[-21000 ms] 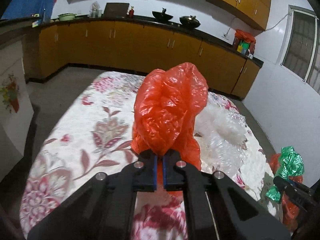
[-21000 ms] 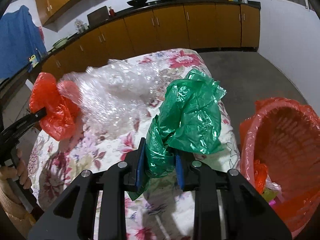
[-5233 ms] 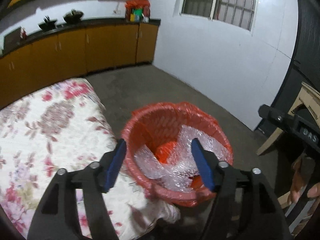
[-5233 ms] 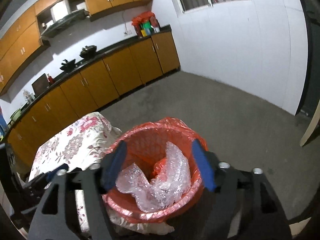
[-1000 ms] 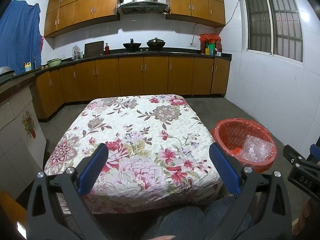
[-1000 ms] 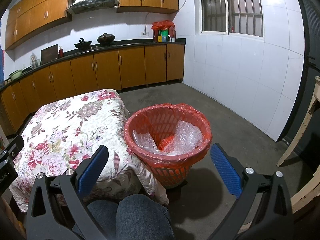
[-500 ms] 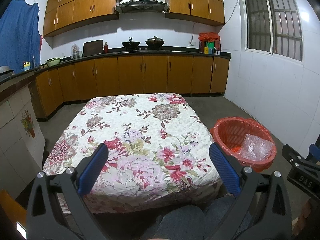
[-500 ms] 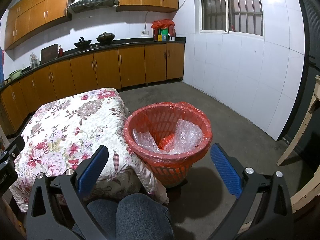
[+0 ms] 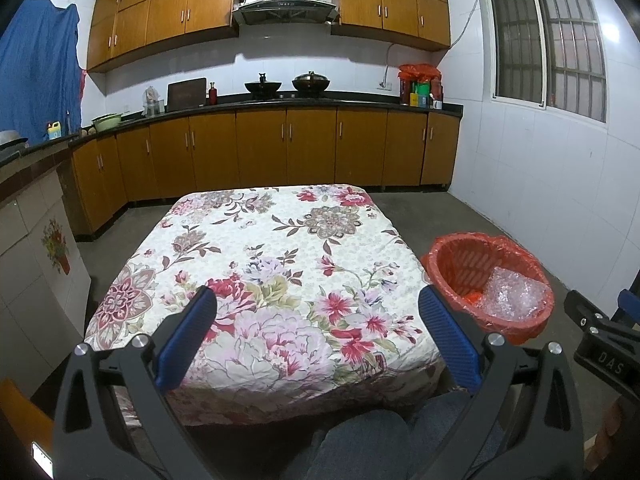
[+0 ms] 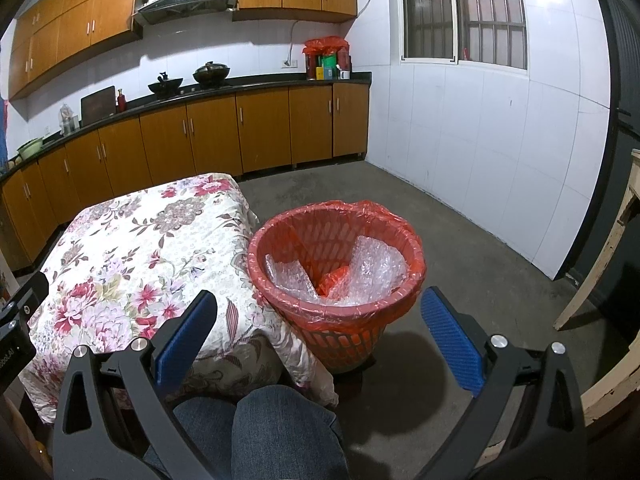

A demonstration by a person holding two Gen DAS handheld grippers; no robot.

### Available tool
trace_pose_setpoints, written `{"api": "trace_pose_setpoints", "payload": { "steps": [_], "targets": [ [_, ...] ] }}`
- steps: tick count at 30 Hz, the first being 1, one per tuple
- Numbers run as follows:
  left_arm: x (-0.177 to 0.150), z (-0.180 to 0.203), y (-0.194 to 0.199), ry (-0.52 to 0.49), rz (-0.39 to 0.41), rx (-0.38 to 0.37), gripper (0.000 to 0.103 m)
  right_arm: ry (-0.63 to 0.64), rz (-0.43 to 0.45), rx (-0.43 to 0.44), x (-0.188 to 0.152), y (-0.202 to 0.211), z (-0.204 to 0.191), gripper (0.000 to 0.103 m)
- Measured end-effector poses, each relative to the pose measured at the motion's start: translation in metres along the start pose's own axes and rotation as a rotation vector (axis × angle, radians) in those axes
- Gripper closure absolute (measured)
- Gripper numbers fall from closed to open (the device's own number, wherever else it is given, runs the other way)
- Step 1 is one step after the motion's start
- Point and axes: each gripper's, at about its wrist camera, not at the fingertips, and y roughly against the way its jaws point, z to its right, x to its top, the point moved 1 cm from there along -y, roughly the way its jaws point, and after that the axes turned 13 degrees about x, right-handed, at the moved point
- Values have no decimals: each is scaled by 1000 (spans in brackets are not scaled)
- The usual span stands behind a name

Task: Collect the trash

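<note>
Lettering reading "DAS" shows on the right gripper (image 9: 600, 344) at the edge of the left camera's view. Both tongs are spread wide, holding nothing: the left gripper (image 9: 316, 332) over the flowered tablecloth (image 9: 280, 248), the right one over the red basket (image 10: 336, 308). Bubble wrap (image 10: 368, 268) and an orange bag (image 10: 334, 276) lie inside the basket, just beside the table.

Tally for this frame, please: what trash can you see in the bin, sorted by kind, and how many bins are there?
Bins: 1, the red basket with a red liner, on the floor beside the table.
Bubble wrap pieces: 2 visible, one on the left, one on the right.
Red plastic scraps: 1, between the wrap.
Total: 4. Anything buried beneath is hidden.
</note>
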Motion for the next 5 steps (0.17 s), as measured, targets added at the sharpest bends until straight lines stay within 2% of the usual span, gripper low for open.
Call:
{"api": "trace_pose_setpoints", "payload": {
  "steps": [5],
  "targets": [
    [1,-1,-2,1,-3,-4,4,0,-1,0,1,-1,1,2]
  ]
}}
